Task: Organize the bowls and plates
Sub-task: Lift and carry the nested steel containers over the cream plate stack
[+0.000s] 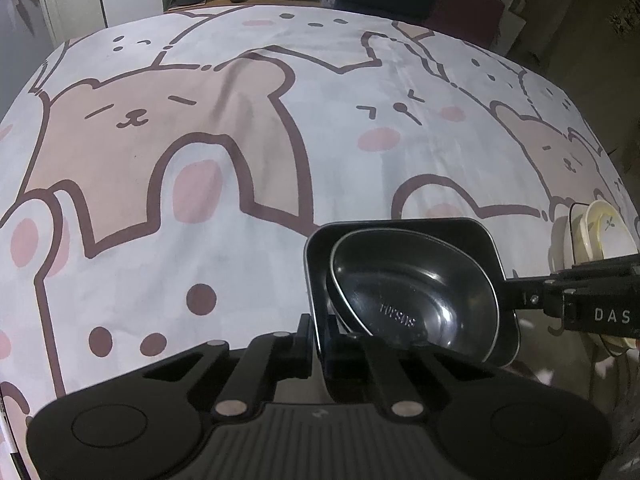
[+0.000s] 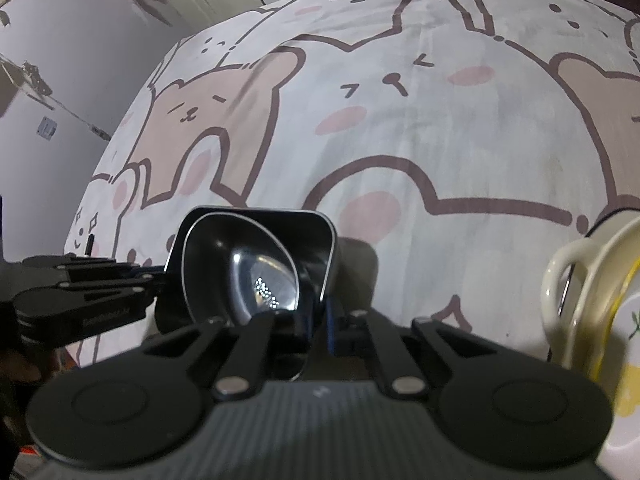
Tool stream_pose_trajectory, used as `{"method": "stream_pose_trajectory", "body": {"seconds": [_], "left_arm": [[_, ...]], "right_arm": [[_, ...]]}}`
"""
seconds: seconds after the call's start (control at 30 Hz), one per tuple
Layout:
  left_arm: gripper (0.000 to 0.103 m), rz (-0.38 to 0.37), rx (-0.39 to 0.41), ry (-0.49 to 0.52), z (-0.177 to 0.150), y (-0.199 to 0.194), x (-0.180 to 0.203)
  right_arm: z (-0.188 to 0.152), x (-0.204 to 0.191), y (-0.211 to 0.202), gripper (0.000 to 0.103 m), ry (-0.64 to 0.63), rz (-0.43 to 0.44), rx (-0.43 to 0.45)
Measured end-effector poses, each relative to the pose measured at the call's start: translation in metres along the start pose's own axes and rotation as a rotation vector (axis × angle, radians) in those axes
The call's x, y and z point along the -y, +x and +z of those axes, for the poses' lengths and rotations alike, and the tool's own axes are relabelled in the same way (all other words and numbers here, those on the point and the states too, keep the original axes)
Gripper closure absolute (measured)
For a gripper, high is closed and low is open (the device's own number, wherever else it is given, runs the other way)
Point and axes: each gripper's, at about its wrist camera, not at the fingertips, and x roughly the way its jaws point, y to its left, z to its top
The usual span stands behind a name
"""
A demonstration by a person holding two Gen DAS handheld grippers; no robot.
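Observation:
A black square dish point(image 1: 400, 226) holds a glossy black oval bowl point(image 1: 420, 292) over the cartoon-bear tablecloth point(image 1: 240, 240). In the left wrist view my left gripper point(image 1: 318, 340) is shut on the dish's near-left rim. My right gripper point(image 1: 516, 300) comes in from the right and pinches the opposite rim. In the right wrist view the same square dish point(image 2: 260, 212) and oval bowl point(image 2: 248, 272) sit just ahead. There my right gripper point(image 2: 320, 328) is shut on the dish's right wall and the left gripper point(image 2: 162, 280) grips its left side.
Cream dishes point(image 1: 600, 232) stand stacked at the right edge of the table. In the right wrist view they show as a cream handled bowl point(image 2: 568, 292) holding a plate with a yellow rim point(image 2: 624, 320). Cabinets and boxes lie beyond the table's far edge.

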Motion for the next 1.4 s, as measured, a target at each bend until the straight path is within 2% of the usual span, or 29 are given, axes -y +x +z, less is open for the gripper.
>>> {"method": "stream_pose_trajectory", "body": {"seconds": [0.33,0.8,1.13,1.4], "left_arm": [[0.098,0.003,-0.013,-0.021,0.001,0.004,-0.001],[0.099,0.000,0.021,-0.068,0.001,-0.007,0.005],[0.099,-0.006,0.084,-0.075,0.022,-0.034,0.036],[0.099,-0.046,0.128,-0.056,0.032,-0.049,0.075]], "right_arm": [[0.000,-0.007,-0.001,0.095,-0.047,-0.040,-0.004],[0.005,-0.002,-0.008,0.096,-0.060,-0.024,-0.006],[0.013,0.002,-0.050,0.096,-0.085,-0.044,0.095],[0.014,0.027,-0.094,0.097,-0.059,-0.039,0.157]]}}
